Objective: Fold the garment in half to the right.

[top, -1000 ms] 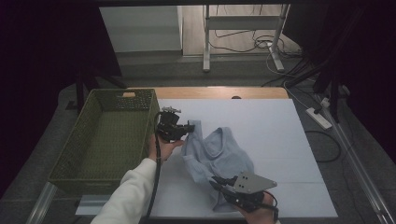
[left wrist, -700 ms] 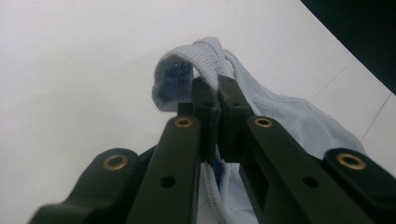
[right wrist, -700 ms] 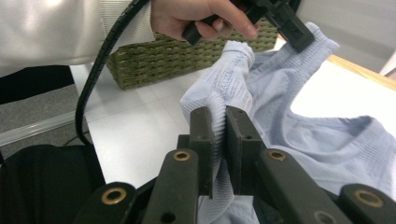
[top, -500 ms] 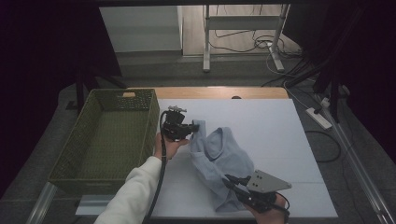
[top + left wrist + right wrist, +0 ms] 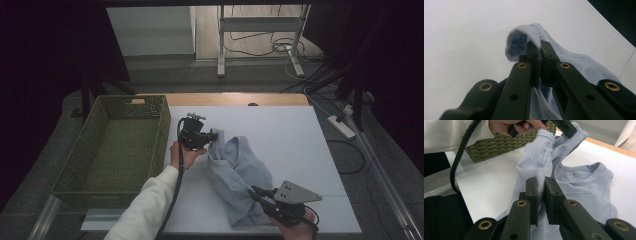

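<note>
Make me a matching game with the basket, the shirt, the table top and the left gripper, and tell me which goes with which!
Things:
1. basket
2. shirt
3. table top
4. left gripper

Descriptions:
A. white and flat
B. pale blue, pinched at two ends
C. black, clamped on a shirt edge
D. green, woven, left of the shirt

Pairs: 1-D, 2-B, 3-A, 4-C

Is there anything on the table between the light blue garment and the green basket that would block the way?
Nothing visible does. Both claws, left and right, already grip the light blue garment; bare white table lies between it and the green basket, whose near wall it must clear.
</note>
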`<control>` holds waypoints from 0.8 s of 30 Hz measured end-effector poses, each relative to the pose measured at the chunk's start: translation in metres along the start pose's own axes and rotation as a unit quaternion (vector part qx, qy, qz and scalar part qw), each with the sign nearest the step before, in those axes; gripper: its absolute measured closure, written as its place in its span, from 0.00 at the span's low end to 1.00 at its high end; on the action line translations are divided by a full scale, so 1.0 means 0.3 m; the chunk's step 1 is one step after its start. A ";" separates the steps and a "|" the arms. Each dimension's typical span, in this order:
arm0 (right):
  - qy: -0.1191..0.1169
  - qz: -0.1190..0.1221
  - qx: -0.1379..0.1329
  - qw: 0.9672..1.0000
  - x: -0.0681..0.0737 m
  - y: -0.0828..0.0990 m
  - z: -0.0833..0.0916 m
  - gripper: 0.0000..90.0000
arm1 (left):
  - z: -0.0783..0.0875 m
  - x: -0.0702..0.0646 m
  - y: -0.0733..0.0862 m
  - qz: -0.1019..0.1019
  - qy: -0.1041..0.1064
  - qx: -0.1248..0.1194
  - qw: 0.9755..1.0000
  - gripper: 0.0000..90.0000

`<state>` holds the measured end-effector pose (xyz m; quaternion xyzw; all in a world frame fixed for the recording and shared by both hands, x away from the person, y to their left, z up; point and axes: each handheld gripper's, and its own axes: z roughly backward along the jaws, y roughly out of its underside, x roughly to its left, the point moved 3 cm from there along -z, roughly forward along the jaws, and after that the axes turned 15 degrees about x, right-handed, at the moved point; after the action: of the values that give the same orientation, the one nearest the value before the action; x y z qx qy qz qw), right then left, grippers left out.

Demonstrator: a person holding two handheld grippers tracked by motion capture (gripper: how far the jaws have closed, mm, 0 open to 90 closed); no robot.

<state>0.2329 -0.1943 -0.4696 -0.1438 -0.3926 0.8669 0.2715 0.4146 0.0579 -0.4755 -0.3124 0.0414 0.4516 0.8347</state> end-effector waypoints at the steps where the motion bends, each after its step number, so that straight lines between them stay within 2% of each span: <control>1: 0.001 -0.002 0.002 1.000 -0.003 0.004 0.002 0.91 | -0.002 -0.001 -0.001 0.000 0.000 0.001 1.000 0.97; 24: 0.010 -0.015 0.026 1.000 -0.032 0.067 0.022 0.93 | -0.046 -0.024 -0.034 -0.007 -0.004 0.013 1.000 0.97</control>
<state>0.2304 -0.2148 -0.4801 -0.1399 -0.3696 0.8709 0.2921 0.4211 0.0409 -0.4790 -0.2999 0.0411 0.4463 0.8422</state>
